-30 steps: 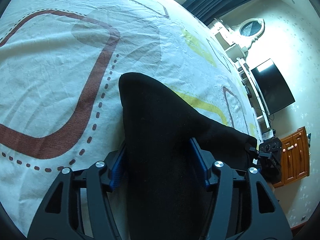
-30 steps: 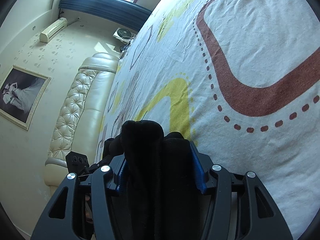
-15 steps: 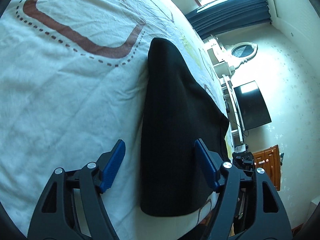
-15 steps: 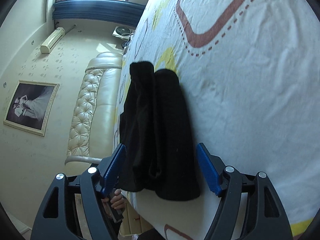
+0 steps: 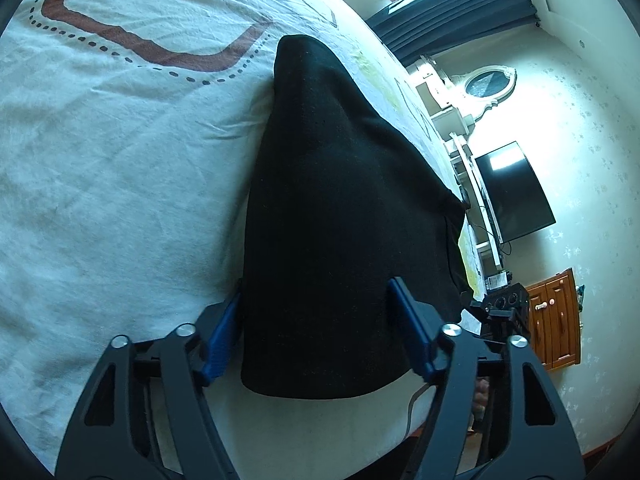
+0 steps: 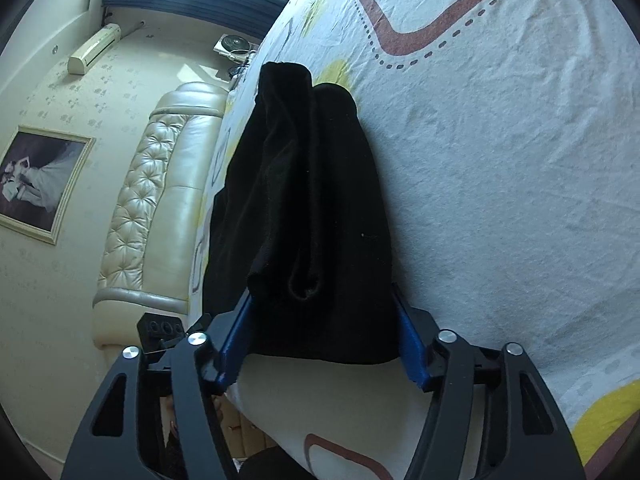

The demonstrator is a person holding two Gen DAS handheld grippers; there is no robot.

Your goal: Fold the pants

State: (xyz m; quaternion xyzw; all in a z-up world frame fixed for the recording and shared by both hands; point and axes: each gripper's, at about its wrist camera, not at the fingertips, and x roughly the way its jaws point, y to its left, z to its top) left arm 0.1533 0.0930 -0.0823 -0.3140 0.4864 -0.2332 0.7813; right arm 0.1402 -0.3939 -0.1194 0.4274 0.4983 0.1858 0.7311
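Your pants (image 5: 328, 184) lie on the bed (image 5: 100, 180) as a long black bundle, running from 6 o'clock between the fingers up to a rounded end near 12 o'clock in both views; the near end sits close to the bed's edge

Your left claw (image 5: 316, 296) has just been closing, with the pants between its jaws; the blue pads meet the cloth on both sides, so read it as clenched on the pants; your right claw (image 6: 322, 298) has also just been closing and stands the same, grasping the pants (image 6: 304, 200) with both pads against the bundle

Expect the cloth to be soft, limp and light, thick where the layers stack; it will sag and slide apart rather than hold a shape, and it may drag on the bed (image 6: 500, 200); take hold across the whole stack near its end, deep enough to catch every layer, not just the top one

In the right view a loose rolled layer opens at about 6 o'clock of the bundle, just above the jaws; judge it likely to slip out if pinched shallowly

The black hides most creases, so you cannot count the layers or tell waist from hem; the cloth right under the pads is covered; in the left view the side at 3 o'clock drops out of sight towards the bed's edge
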